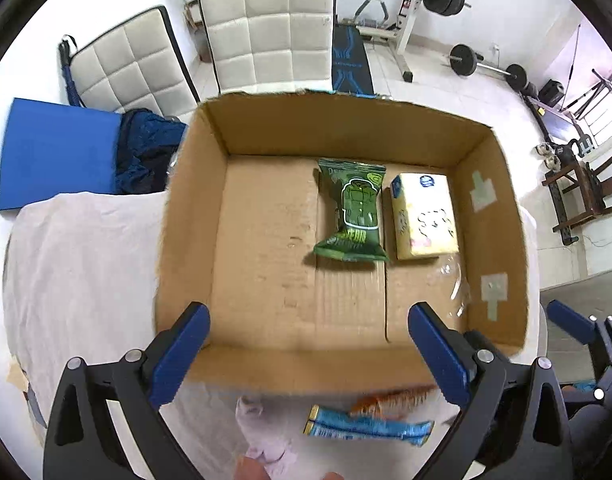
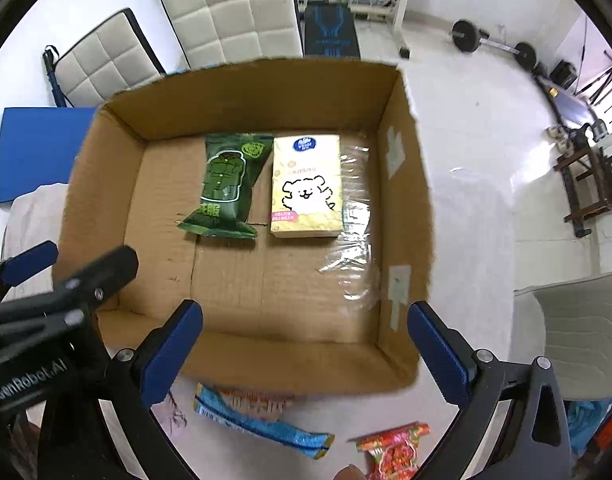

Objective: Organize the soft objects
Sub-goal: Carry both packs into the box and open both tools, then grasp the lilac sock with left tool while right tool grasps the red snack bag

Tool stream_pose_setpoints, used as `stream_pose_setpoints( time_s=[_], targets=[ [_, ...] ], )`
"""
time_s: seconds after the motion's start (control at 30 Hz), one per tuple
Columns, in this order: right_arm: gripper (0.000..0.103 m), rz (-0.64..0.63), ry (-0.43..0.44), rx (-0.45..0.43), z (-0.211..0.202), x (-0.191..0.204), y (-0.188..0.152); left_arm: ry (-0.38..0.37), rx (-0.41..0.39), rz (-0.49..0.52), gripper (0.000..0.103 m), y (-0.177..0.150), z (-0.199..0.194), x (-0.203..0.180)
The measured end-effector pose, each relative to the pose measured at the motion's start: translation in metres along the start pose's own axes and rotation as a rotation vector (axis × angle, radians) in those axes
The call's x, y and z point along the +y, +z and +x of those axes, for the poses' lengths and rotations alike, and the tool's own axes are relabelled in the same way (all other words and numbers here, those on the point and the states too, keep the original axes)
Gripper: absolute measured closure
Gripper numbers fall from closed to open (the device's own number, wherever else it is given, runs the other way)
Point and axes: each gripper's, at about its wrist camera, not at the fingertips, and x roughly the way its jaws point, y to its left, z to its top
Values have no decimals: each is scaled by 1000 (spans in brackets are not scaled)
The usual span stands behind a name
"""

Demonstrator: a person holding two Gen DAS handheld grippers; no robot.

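**Two packs boxed, more waiting on the cloth**

White cloth (image 1: 86, 264) covers the table under an open cardboard box (image 2: 118, 184); inside, a green snack bag (image 2: 226, 188) lies just beside a yellow tissue pack (image 2: 306, 188). Both the left gripper (image 1: 306, 352) and right gripper (image 2: 302, 348) hover wide and empty at the near wall; the next move looks like dropping to the blue packet (image 2: 262, 428) or red packet (image 2: 393, 448) outside; the pink item at the left view's bottom edge is cut off.

Both wrist views look down, close, into the same cardboard box (image 1: 385, 128).
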Motion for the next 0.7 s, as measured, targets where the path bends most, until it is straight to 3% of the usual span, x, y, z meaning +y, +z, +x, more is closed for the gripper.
stream_pose_setpoints(
  time_s=[0.4,0.7],
  targets=[
    [0,5,-17,-147,-103,4,-63,-19,-124,29,1,-50,-95,-7],
    [0,14,2,-199,-154,1,-100,-53,-161,24,1,-78,-130,-10]
  ],
)
